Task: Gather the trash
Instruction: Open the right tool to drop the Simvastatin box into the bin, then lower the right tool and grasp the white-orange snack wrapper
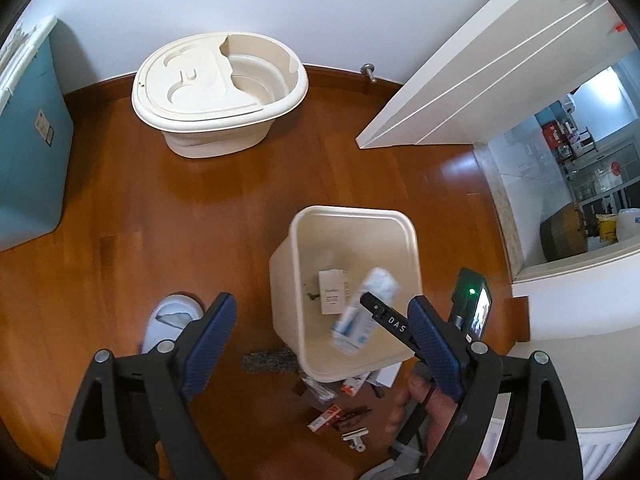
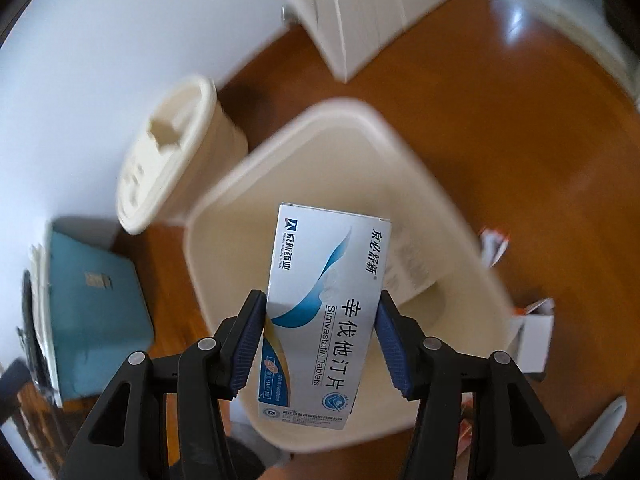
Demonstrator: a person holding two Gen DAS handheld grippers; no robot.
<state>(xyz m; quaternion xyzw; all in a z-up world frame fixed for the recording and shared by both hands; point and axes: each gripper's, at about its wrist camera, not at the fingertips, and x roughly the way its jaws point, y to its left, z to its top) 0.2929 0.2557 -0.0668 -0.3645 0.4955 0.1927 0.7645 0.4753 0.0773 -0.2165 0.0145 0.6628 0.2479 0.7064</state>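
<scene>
While right gripper (image 2: 322, 340) jaws clasp a medicine box (image 2: 320, 308), left gripper (image 1: 320, 340) jaws gape above the wood floor (image 1: 160, 208).

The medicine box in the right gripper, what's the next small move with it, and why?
Probably open the right gripper and let the medicine box drop. The box sits between the blue pads directly over the open cream bin, which already holds another small box. The left gripper is open and empty, clear of the drop.
</scene>
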